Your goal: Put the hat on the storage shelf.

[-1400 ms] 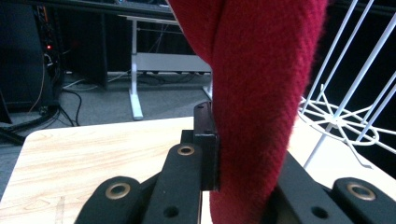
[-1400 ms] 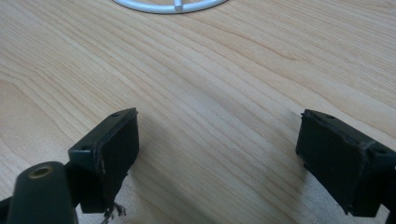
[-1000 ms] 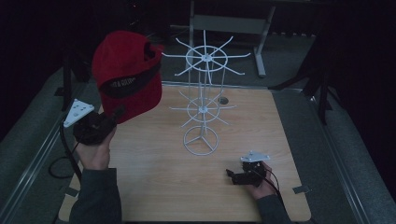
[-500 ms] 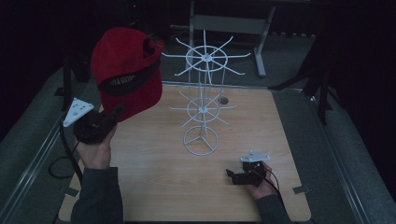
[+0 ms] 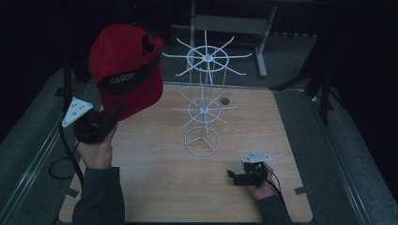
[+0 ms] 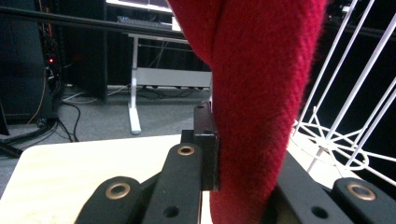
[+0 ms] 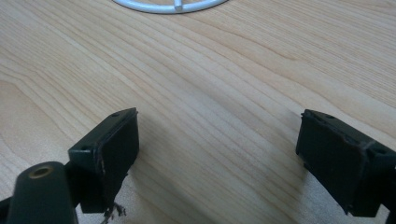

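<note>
A red cap [image 5: 126, 65] with a black band is held up in the air at the left of the table, beside the white wire rack [image 5: 204, 93]. My left gripper [image 5: 112, 114] is shut on the cap's lower edge; in the left gripper view the red fabric [image 6: 252, 102] is pinched between the black jaws, with the rack's wire arms [image 6: 341, 112] to the right. My right gripper [image 5: 231, 174] rests low on the wooden table [image 5: 155, 187] near the front right, open, with bare wood between its fingers [image 7: 116, 144]. The rack's ring base [image 7: 170, 4] lies just ahead of it.
The rack stands mid-table on a ring base [image 5: 202, 140], with two tiers of radiating hooks. A grey desk frame [image 5: 234, 23] stands behind the table. Dark padded borders flank the tabletop on both sides.
</note>
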A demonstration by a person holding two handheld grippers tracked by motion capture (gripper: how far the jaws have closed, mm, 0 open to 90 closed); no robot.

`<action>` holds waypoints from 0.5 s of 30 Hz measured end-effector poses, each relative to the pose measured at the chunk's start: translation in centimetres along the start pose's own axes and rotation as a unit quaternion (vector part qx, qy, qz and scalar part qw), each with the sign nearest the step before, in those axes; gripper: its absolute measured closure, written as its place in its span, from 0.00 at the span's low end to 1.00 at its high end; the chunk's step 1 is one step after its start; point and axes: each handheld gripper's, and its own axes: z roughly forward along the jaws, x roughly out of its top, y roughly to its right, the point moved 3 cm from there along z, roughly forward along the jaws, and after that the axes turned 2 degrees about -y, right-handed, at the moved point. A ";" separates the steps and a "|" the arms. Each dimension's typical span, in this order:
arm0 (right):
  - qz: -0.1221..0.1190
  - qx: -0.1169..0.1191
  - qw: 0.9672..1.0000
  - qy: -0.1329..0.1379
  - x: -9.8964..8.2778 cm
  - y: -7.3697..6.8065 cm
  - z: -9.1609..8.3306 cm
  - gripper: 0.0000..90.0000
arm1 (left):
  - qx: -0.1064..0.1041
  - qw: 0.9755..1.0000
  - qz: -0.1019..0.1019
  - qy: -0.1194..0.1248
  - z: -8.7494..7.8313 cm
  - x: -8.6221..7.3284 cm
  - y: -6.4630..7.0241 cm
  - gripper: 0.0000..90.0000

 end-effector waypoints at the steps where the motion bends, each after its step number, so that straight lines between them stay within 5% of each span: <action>1: 0.000 0.000 1.000 0.000 0.0 0.0 0.0 0.15 | 0.000 1.000 0.000 0.001 0.0 0.0 0.0 0.96; 15: 0.000 0.000 1.000 0.000 0.0 0.0 0.0 0.15 | -0.003 1.000 -0.002 0.010 -0.1 0.3 0.3 0.96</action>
